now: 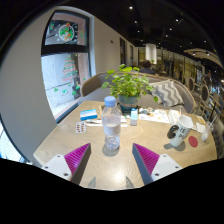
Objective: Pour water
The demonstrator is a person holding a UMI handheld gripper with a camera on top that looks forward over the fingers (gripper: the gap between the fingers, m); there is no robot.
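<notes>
A clear plastic water bottle (111, 125) with a blue cap stands upright on the light wooden table (150, 135). It is just ahead of my gripper (112, 160), centred on the gap between the fingers. Both magenta pads (77, 159) are spread wide with only bare tabletop between them, so the gripper is open. The bottle is beyond the fingertips and not touched.
A potted green plant (127, 82) stands behind the bottle. A blue-and-white box (89, 116) and a small card (81, 128) lie to the left, a small bottle (134, 116) to the right, and white objects with a red ring (182, 135) at the far right. A window lies left.
</notes>
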